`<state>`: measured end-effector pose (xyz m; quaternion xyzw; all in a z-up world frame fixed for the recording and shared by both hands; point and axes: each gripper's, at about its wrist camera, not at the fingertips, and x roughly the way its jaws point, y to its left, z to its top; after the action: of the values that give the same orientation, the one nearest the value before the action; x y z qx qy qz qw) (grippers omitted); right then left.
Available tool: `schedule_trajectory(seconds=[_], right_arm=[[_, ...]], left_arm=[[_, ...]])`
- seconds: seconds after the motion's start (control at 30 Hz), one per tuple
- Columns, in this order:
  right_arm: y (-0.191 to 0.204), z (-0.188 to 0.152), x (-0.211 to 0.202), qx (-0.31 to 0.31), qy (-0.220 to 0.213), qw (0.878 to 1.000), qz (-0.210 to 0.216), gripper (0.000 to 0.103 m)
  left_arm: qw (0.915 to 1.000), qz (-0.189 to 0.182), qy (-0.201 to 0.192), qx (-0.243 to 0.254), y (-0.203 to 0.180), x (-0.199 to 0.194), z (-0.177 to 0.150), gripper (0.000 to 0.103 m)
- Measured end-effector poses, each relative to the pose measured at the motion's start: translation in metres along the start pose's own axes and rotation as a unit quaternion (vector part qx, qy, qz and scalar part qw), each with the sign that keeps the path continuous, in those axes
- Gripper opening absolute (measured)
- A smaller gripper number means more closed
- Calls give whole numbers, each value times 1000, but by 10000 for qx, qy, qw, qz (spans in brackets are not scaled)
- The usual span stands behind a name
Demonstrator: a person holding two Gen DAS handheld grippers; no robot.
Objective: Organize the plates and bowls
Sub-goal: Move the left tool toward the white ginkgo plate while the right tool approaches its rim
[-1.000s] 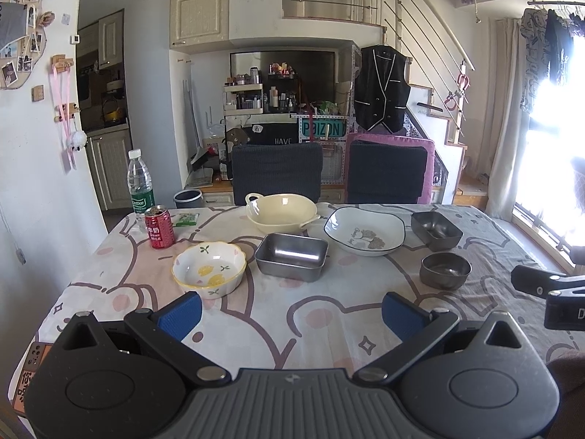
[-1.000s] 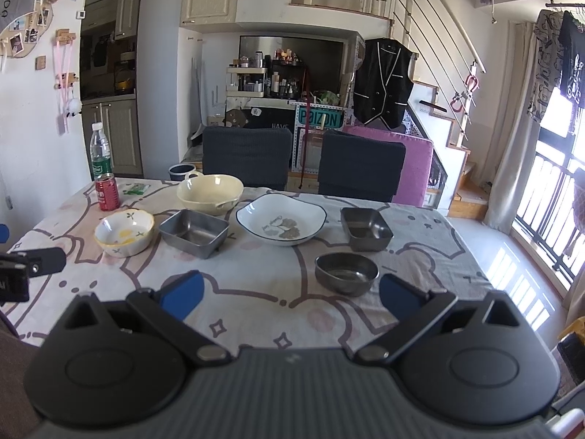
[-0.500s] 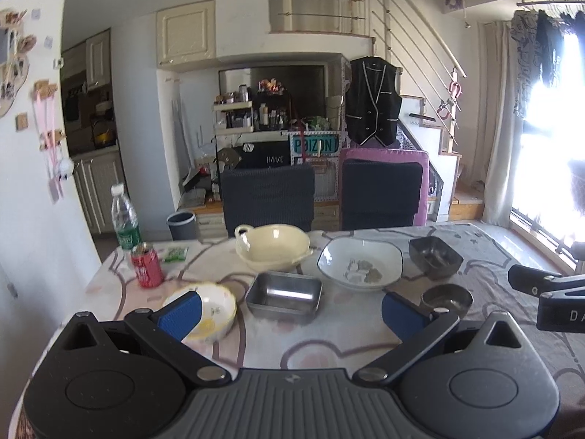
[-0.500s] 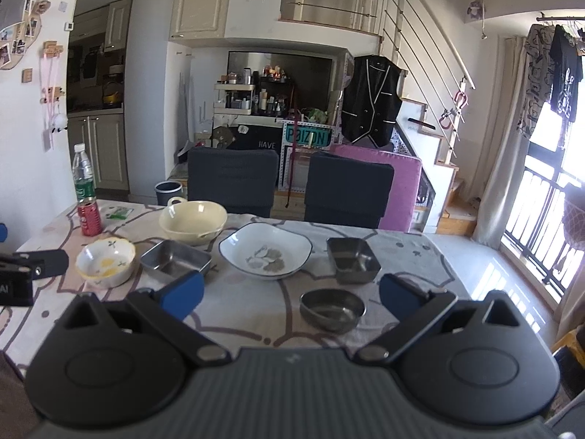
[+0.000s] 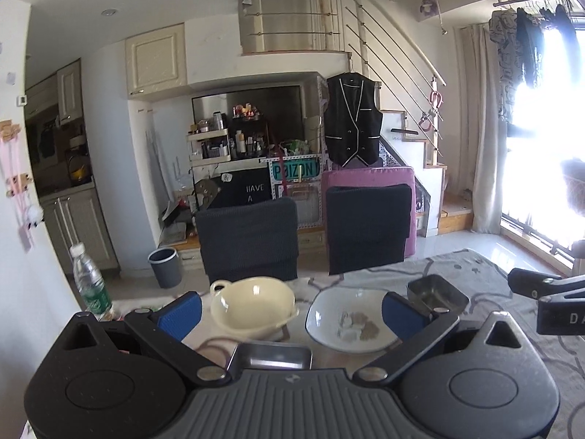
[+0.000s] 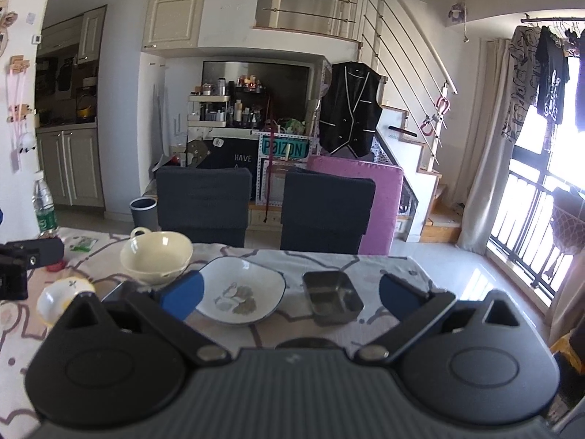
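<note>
Two views: left wrist first, then right wrist.
Left gripper (image 5: 291, 309): jaws spread wide, gripping nothing, low centre of frame.
Cream bowl (image 5: 253, 307): on the table (image 5: 471, 267), between the blue pads.
White plate (image 5: 351, 320): right of it, centre.
Steel tray (image 5: 270, 355): bottom centre, partly hidden.
Right gripper (image 6: 291, 298): jaws apart, empty.
Square steel dish (image 6: 332, 297): centre, beside the white plate (image 6: 239, 296).
Yellow-patterned bowl (image 6: 60, 294): left edge.

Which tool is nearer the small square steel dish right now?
Right. The right tool has the square steel dish just ahead between its open fingers, slightly right of centre. The left tool sits further left, with the dish beyond its right finger.
</note>
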<state>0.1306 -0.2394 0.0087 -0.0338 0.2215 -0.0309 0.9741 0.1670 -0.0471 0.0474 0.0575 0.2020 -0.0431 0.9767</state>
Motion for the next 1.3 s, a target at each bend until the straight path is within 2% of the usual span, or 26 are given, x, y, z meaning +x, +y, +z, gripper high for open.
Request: schedule_trajectory(seconds=[0.2, 0.4, 0.67, 0.9, 1.0, 1.07, 1.17, 1.3], right_arm=[[-2, 7, 28, 16, -38, 9999, -117, 103], [-3, 9, 64, 210, 195, 9995, -146, 103], [-12, 11, 130, 641, 613, 9960, 76, 103], [-19, 9, 191, 1119, 1124, 9859, 531, 103], [-24, 6, 223, 1508, 1541, 9733, 786, 103], [-28, 0, 238, 1927, 1783, 9597, 1002, 103], [-31, -12, 262, 2364, 2183, 9392, 1201, 103], [-34, -27, 278, 2819, 2292, 9246, 1150, 103]], left_arm=[[9998, -184, -76, 54, 0, 51, 13, 103], [9987, -419, 84, 271, -2, 108, 23, 103], [9947, -695, 319, 686, -3, 188, 32, 103], [9905, -896, 775, 704, 2, 257, 31, 102], [9880, -944, 925, 796, -1, 285, 21, 102], [9870, -796, 1083, 881, -5, 303, 12, 101], [9823, -926, 1290, 991, -8, 325, 1, 101], [9757, -1096, 1501, 1164, -12, 340, -10, 102]])
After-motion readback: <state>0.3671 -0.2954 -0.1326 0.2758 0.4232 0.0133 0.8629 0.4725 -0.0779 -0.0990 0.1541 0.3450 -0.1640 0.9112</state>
